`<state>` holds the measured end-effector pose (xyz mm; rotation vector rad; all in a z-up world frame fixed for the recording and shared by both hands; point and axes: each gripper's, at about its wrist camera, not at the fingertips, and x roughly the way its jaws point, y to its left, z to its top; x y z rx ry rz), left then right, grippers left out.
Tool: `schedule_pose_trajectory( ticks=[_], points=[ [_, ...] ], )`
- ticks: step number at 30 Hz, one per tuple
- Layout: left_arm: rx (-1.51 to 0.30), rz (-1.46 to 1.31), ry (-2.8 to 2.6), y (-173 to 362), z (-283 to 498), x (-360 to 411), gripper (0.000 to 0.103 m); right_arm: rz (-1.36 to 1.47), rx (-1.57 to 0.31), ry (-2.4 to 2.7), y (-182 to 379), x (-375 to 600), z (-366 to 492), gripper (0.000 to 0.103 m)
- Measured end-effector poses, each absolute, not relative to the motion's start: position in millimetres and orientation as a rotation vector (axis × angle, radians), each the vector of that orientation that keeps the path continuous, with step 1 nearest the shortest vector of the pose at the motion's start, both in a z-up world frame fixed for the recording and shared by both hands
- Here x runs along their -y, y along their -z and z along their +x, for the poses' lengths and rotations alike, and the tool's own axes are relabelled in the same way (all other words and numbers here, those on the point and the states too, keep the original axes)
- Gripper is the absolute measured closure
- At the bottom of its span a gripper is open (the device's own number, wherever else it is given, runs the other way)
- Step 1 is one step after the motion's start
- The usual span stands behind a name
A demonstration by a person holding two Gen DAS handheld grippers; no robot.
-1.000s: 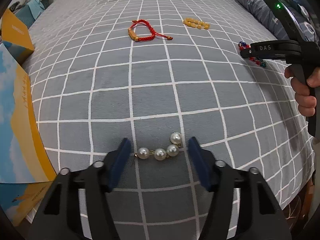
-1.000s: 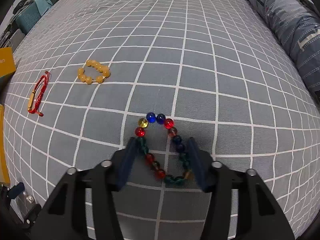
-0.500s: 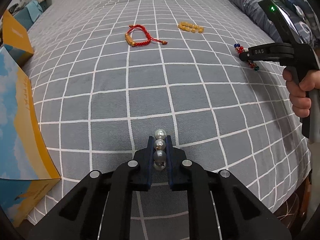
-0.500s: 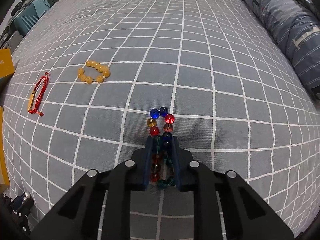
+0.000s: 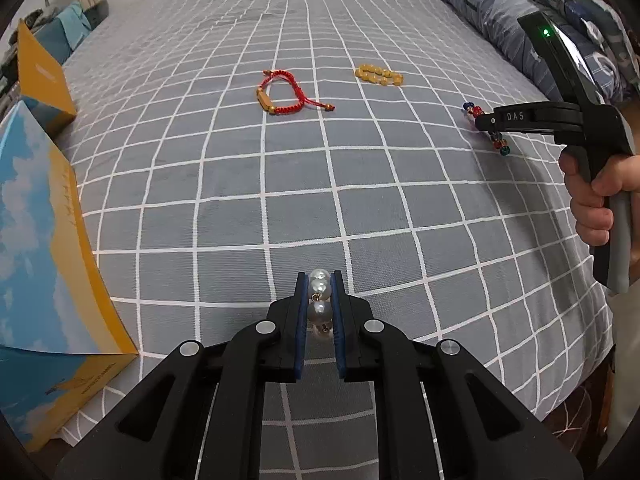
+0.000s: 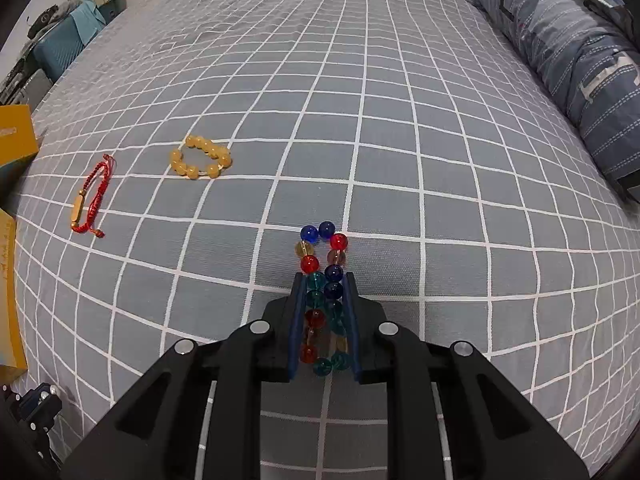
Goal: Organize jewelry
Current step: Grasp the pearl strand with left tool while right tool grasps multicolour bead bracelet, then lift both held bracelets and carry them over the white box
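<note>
My left gripper (image 5: pixel 320 286) is shut on a white pearl bracelet (image 5: pixel 321 300), its pearls squeezed in a line between the blue pads, just above the checked bedspread. My right gripper (image 6: pixel 325 284) is shut on a multicoloured bead bracelet (image 6: pixel 323 260), whose blue and red beads stick out past the fingertips. In the left wrist view the right gripper (image 5: pixel 486 124) shows at the right edge, held by a hand (image 5: pixel 596 200). A red cord bracelet (image 5: pixel 282 96) (image 6: pixel 90 200) and a yellow bead bracelet (image 5: pixel 378 75) (image 6: pixel 200 157) lie loose farther up the bed.
A blue and orange box (image 5: pixel 40 240) lies at the bed's left edge, with another orange box (image 5: pixel 40 76) behind it. A rolled blue striped duvet (image 6: pixel 568 52) runs along the right side. The grey checked bedspread (image 6: pixel 360 80) stretches beyond the bracelets.
Both grippers went from open to shut: the left closed on the pearl bracelet, the right on the multicoloured beads. The left gripper then rose slightly with the pearls.
</note>
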<state>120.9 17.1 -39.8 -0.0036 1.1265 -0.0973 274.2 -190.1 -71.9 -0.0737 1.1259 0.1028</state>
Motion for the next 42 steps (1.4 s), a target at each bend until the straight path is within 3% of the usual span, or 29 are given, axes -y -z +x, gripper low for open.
schedule_pose_trajectory(
  ticks=[22,42],
  points=[
    [-1.046,-0.012,0.008,-1.6,116.3,-42.1,0.093,-0.064,-1.069,-0.095,42.9,184.2,251.9,0.086],
    [-0.931,-0.071,-0.121,-64.7,97.5,-106.6,0.092,-0.079,-0.948,-0.157,-32.3,129.9,200.4,0.086]
  ],
)
